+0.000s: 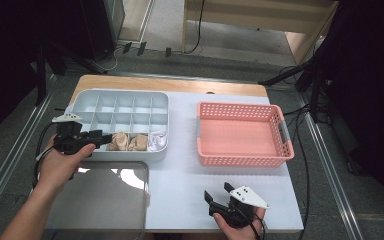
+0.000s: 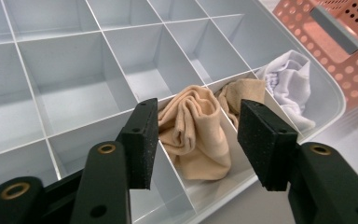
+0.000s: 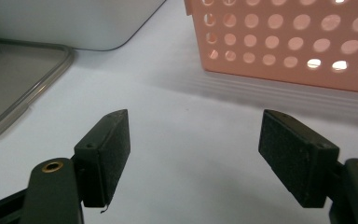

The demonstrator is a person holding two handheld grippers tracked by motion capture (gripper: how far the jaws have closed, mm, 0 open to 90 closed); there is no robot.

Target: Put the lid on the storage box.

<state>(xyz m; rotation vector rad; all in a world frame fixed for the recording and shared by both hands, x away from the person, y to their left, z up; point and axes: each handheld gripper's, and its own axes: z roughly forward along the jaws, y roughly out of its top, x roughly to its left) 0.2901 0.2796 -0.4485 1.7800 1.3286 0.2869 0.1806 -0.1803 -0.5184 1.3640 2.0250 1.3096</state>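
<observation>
Beige sock (image 2: 196, 135), crumpled, soft folds, in near-row compartment of grey divider box (image 1: 87, 95), left. Left gripper (image 2: 198, 140) jaws apart, just above, holding nothing. Right gripper (image 3: 193, 154) wide open, empty.

soft cloth socks (image 2: 196, 135), smooth plastic organizer (image 2: 65, 93) (matt)

Overhead light, table (image 1: 190, 150) bright, surroundings near black. Glare on clear lid (image 1: 100, 200). Soft shadow under pink basket (image 3: 279, 37). Close-up jaws slightly soft; 3 views otherwise sharp.
</observation>
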